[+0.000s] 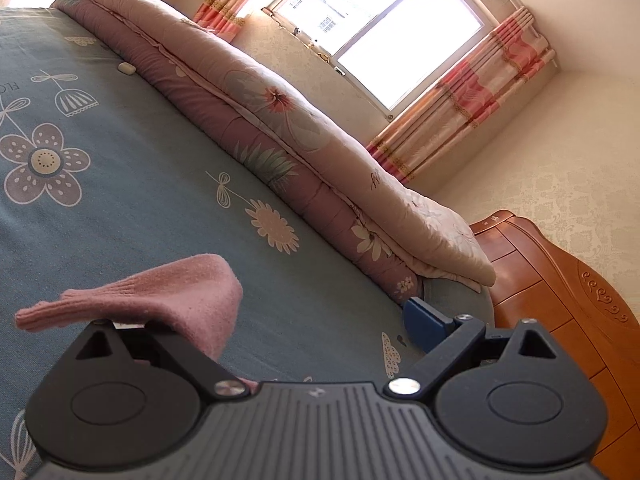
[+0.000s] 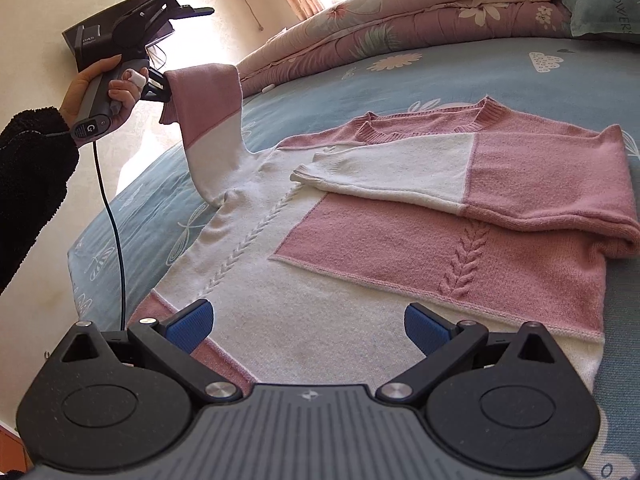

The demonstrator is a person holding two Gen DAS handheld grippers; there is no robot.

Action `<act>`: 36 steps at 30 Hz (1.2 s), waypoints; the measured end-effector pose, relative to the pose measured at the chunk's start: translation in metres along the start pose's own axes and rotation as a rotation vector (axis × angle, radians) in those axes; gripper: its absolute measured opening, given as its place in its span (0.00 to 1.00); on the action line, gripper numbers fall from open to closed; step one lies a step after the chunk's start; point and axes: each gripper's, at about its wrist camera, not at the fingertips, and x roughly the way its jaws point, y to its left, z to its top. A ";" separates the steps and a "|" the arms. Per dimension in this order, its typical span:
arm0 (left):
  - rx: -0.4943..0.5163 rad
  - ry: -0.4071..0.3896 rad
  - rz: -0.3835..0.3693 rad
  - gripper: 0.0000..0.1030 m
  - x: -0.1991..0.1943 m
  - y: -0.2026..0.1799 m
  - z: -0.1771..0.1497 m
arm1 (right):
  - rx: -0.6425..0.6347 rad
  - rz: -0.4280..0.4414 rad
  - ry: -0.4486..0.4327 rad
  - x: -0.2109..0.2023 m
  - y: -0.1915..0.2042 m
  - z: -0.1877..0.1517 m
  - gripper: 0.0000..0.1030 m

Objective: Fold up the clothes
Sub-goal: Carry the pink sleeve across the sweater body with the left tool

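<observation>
While the pink-and-white knit sweater (image 2: 360,248) lies flat on the bed sheet (image 2: 460,64), front up, its one sleeve (image 2: 460,184) is folded across the chest and the other sleeve (image 2: 208,120) is lifted off the bed. The left tongs (image 2: 160,88), held in a person's hand (image 2: 116,92) with a dark fuzzy cuff (image 2: 32,160), look clenched on that raised sleeve's pink cuff. In the left wrist view the cuff (image 1: 160,300) drapes over one finger, and only the other blue pad (image 1: 424,326) shows. The right tongs (image 2: 308,324) are released, their blue pads spread apart above the sweater's hem. A folded floral quilt (image 2: 420,12) lies along the bed's far side under the window (image 1: 380,20).
</observation>
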 end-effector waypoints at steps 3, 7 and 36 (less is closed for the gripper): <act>0.003 0.007 -0.009 0.92 0.006 -0.012 -0.004 | 0.007 -0.008 -0.004 -0.005 -0.003 -0.002 1.00; 0.007 0.019 -0.025 0.92 0.014 -0.026 -0.010 | 0.009 -0.010 -0.013 -0.010 -0.004 -0.003 1.00; 0.142 0.202 -0.070 0.92 0.071 -0.091 -0.077 | -0.021 -0.029 -0.030 -0.024 -0.003 -0.006 1.00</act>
